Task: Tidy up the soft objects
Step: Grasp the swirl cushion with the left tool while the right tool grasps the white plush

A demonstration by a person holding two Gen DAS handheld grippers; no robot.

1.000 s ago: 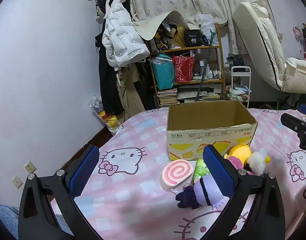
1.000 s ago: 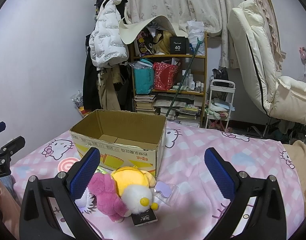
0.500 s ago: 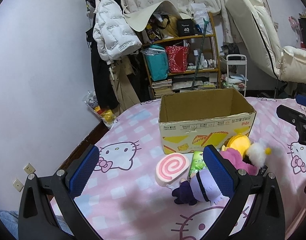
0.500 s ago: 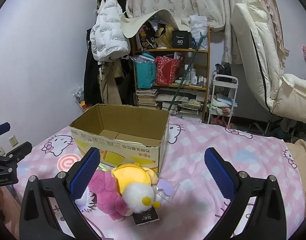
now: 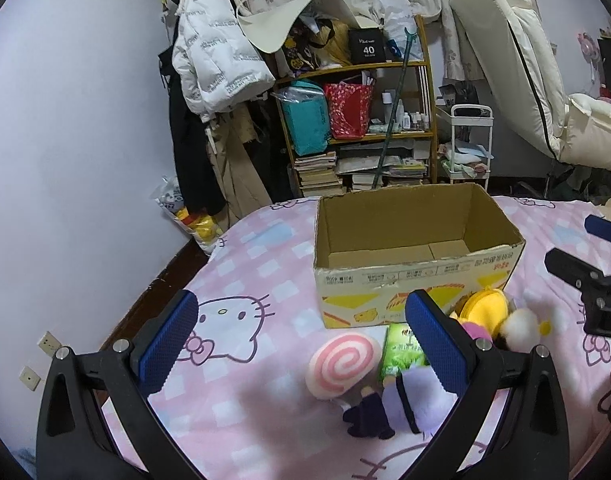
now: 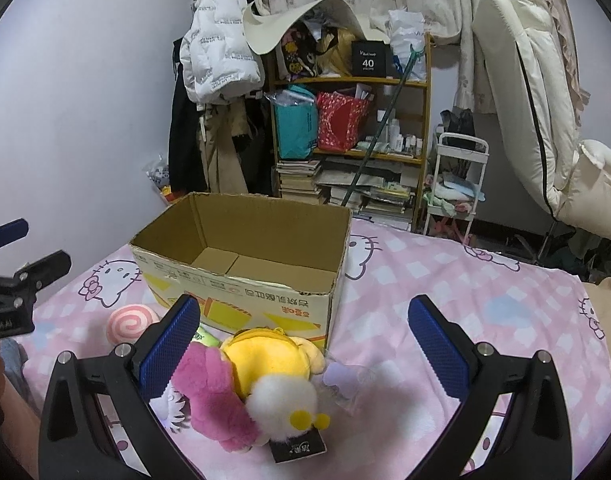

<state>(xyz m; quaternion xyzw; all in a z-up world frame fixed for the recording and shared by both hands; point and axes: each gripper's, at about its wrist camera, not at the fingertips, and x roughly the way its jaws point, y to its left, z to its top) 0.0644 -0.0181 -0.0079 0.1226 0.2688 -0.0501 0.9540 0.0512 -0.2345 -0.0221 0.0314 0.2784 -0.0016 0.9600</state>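
An open, empty cardboard box stands on the pink Hello Kitty bedspread. In front of it lie a pink swirl cushion, a green packet, a purple plush doll, and a yellow, pink and white plush toy. My left gripper is open above the swirl cushion and holds nothing. My right gripper is open above the yellow plush and holds nothing.
A cluttered wooden shelf and hanging coats stand behind the bed by the wall. A cream recliner stands at the right. A small white trolley is beside the shelf. The bed edge drops off at the left.
Both grippers have risen and tilted down, so the box interior shows more. The toys and the box have not moved. Both grippers stay open.
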